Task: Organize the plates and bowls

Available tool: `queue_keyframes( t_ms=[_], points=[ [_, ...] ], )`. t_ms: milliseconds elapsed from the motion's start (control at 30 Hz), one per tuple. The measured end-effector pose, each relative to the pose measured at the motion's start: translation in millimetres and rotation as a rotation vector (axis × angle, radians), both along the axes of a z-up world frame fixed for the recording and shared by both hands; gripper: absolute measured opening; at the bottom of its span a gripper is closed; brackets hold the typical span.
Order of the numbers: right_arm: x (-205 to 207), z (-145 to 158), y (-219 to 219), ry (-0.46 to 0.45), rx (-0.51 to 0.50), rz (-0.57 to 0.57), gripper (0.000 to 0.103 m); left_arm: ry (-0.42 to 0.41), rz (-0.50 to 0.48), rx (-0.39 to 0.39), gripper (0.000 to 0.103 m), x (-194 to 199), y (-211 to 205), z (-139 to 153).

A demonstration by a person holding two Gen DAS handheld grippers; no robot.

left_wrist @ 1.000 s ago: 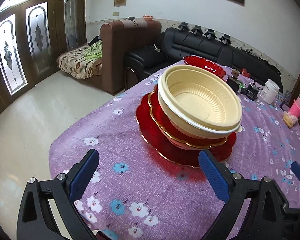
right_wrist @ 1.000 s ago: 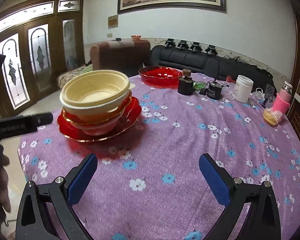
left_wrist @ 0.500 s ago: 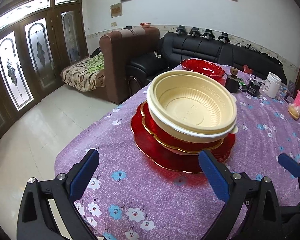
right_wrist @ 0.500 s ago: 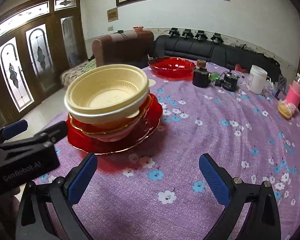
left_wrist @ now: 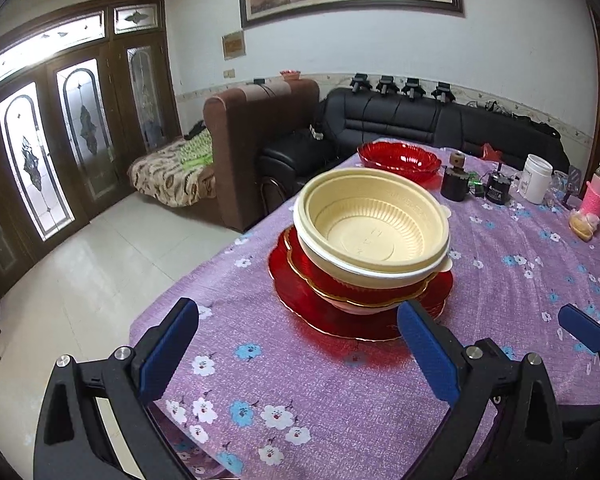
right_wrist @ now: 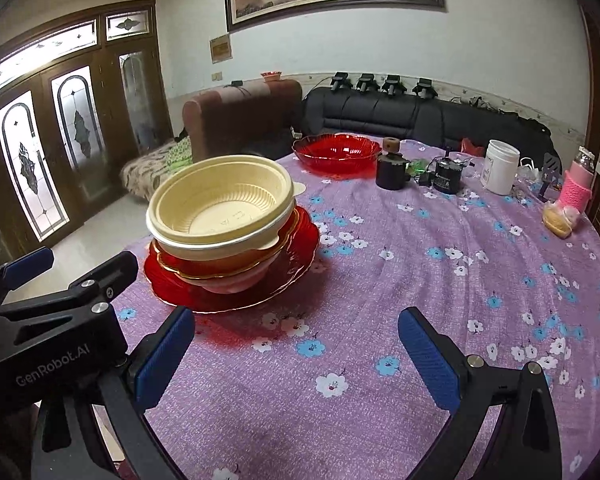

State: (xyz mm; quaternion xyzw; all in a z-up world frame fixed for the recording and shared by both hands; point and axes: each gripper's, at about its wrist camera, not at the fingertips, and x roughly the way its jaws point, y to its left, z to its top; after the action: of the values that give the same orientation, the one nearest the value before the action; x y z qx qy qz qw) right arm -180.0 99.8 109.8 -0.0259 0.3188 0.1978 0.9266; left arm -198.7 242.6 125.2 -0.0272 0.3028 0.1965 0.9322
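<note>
Both grippers have backed off and come up a bit since a second ago, so the stack sits further ahead of the left gripper [left_wrist: 298, 350] and more of the room shows behind it. That one is spread wide with nothing between its blue pads [left_wrist: 168, 350], hovering over the near edge of the purple flowered tablecloth [left_wrist: 260, 392]; the stack is just beyond its fingertips, a little right of centre, not touching either finger. Stack goes like this: cream bowl [left_wrist: 372, 232] on top, nested in a gold-rimmed red bowl [left_wrist: 320, 276], which sits in a pale bowl, all on a big red plate [left_wrist: 300, 304]. From the right wrist view, the right gripper [right_wrist: 300, 356] is also wide open and empty, hanging over bare cloth, with the stack off ahead and to its left, near its left pad [right_wrist: 162, 360] but apart from it. A second red dish [right_wrist: 336, 154] sits well apart at the far end of the table, next to a dark jar [right_wrist: 390, 168], a white tub [right_wrist: 500, 166] and a pink-sleeved bottle [right_wrist: 578, 184].
</note>
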Motion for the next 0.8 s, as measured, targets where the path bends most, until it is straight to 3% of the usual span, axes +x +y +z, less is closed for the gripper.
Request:
queue_keyframes(
  t_ms=[267,533,733,800],
  points=[
    [-8,1,4,-0.007,-0.002,0.005,0.103,-0.069,0.031,0.003,0.100,-16,6,8],
    [-6,-5,11,0.001,-0.018,0.011,0.103,-0.028,0.024,-0.022,0.100,-9,20,-2],
    [26,14,-6,-0.003,0.023,-0.066,0.103,-0.032,0.111,-0.092,0.100,-8,62,-2],
    [46,26,-4,-0.033,-0.011,-0.110,0.103,-0.033,0.137,-0.101,0.100,-10,72,-4]
  ],
)
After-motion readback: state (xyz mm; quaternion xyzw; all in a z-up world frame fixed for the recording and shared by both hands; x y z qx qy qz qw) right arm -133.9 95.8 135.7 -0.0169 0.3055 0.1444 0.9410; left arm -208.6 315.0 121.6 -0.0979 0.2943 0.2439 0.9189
